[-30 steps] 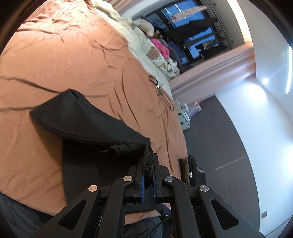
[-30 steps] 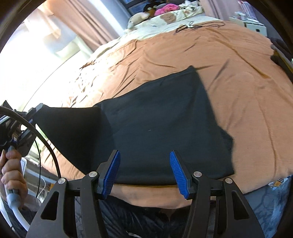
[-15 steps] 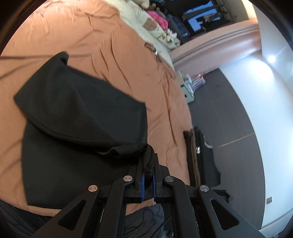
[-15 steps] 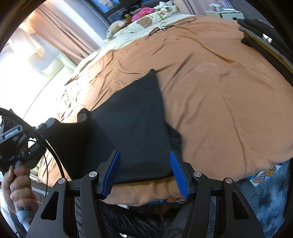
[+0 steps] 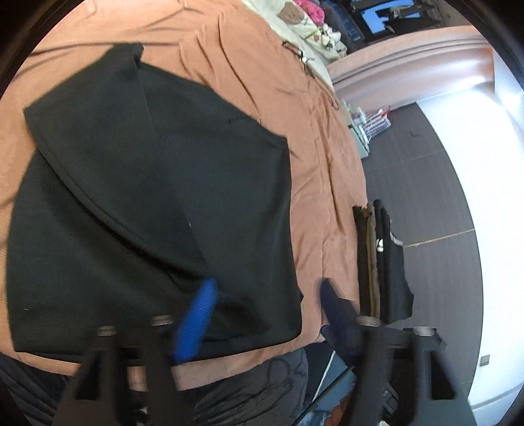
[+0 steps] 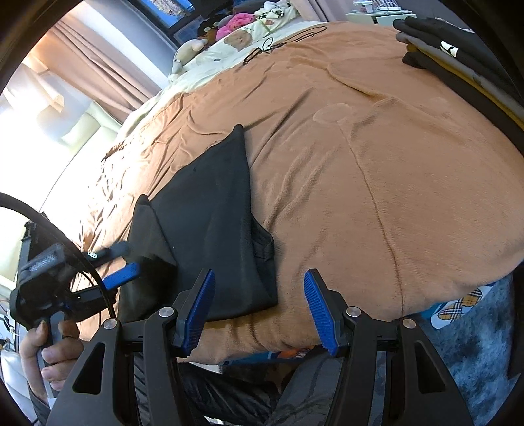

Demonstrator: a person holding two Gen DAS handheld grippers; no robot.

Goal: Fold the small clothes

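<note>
A black garment lies folded over itself on the orange blanket, its top layer ending in a hemmed diagonal edge. My left gripper hovers over the garment's near right corner with its jaws opening; the blurred blue pads touch no cloth. In the right wrist view the same garment is a narrow dark shape on the blanket. My right gripper stands open and empty above the garment's near right corner at the bed edge. The left gripper and the hand holding it appear at the left.
A stack of folded dark clothes sits at the bed's right edge, also the stack at top right. Pillows and plush toys lie at the head of the bed, with a thin dark cord nearby. Dark floor lies beyond.
The left gripper carried the garment's pinched edge across to the right and down, laying the cloth over itself, then opened and let it go. The right gripper stayed open and shifted right.
</note>
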